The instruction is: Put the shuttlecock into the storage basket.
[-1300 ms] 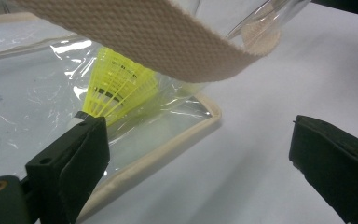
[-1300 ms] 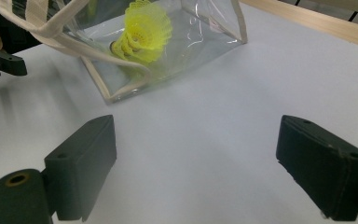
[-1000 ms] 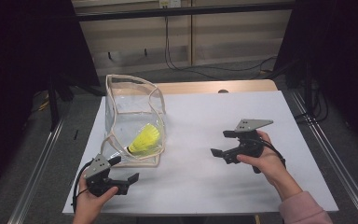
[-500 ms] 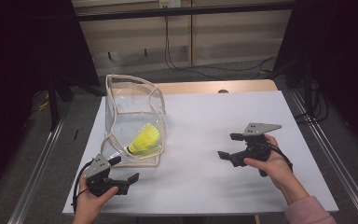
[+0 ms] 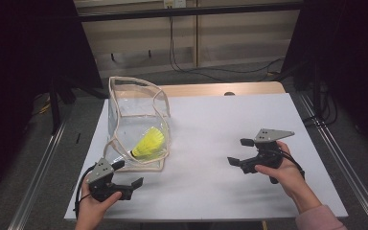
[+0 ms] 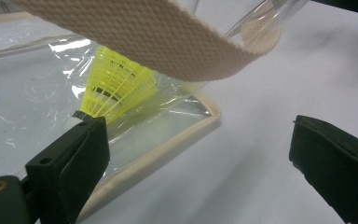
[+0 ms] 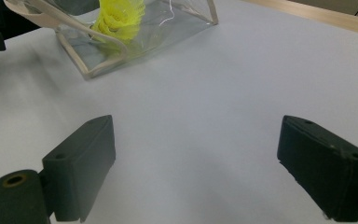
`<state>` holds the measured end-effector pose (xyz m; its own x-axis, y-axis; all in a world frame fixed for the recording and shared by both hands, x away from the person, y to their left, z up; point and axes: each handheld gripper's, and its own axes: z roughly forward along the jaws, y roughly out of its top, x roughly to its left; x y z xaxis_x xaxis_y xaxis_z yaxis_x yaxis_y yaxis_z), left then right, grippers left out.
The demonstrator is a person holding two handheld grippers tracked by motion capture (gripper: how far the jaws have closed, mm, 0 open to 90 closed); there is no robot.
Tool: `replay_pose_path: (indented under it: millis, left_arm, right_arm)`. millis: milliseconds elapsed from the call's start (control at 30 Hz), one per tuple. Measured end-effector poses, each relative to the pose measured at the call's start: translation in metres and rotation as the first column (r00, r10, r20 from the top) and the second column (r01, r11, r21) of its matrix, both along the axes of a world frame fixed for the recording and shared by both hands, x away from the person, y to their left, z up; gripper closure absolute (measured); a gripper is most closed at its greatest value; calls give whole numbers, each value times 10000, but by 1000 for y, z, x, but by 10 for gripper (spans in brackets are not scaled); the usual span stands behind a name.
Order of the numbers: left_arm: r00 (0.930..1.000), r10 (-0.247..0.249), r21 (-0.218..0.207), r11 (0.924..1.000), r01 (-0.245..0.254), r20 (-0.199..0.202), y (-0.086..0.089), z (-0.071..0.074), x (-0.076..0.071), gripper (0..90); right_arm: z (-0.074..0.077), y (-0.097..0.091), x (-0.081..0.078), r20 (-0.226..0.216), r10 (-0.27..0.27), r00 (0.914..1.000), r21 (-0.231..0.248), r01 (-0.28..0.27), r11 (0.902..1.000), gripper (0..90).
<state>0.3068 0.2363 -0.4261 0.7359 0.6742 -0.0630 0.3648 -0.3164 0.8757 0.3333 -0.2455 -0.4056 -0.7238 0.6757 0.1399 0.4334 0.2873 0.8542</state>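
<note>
The shuttlecock's (image 6: pixel 116 88) cork tip sits hidden behind the left gripper's (image 6: pixel 200 154) jaw — its skirt top under the strap (image 6: pixel 144 39).

From my console the pouch (image 5: pixel 136 120) reads as clear glossy plastic film, crinkled and catching glare, edged with coarse woven beige cloth tape. The shuttlecock (image 5: pixel 148 143) inside is yellow moulded plastic mesh (slightly shiny). I see the table (image 5: pixel 220 124) as smooth matt white, with bare wood along its far edge. Both grippers' jaws look matt black plastic.
</note>
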Motion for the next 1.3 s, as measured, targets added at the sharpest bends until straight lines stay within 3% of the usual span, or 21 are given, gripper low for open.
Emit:
replay_pose_path:
  millis: [1300]
  left_arm:
    - [10000,-16,34,10000,16,-34,0,-1,1,50]
  right_arm:
    - [-18,-31,-23,290,-513,9983,136,509,9986,112]
